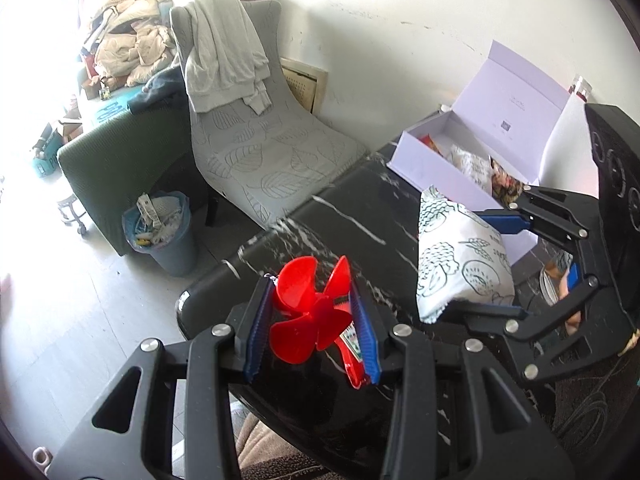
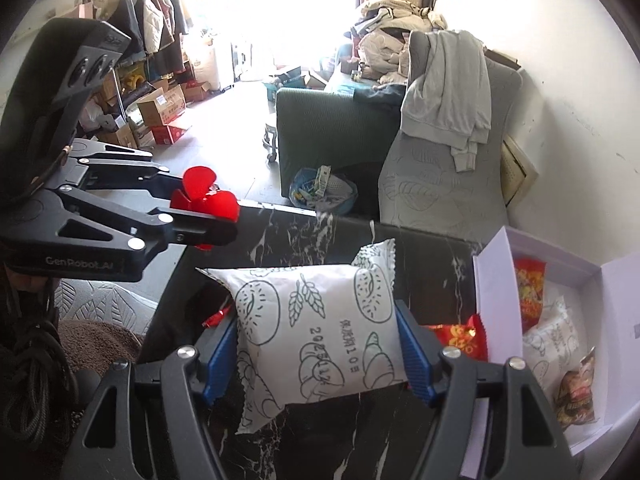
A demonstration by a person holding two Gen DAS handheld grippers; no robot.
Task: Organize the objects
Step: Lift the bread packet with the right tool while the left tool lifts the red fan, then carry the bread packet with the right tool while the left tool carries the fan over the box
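Above black marble table, left fingers pinch red propeller toy; right fingers clamp white doodle-printed packet.

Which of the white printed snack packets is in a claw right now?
The white packet over the black marble table, pinched by the right claw; the other white packet lies inside the open box.

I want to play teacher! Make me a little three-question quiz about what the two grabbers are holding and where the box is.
1. True or false: the left gripper holds the red pinwheel.
2. What does the right gripper hold: A) a sock, B) the white snack packet, C) a cup?
3. Fill in: the open white box sits on the black marble ____.

Key: 1 true; 2 B; 3 table.
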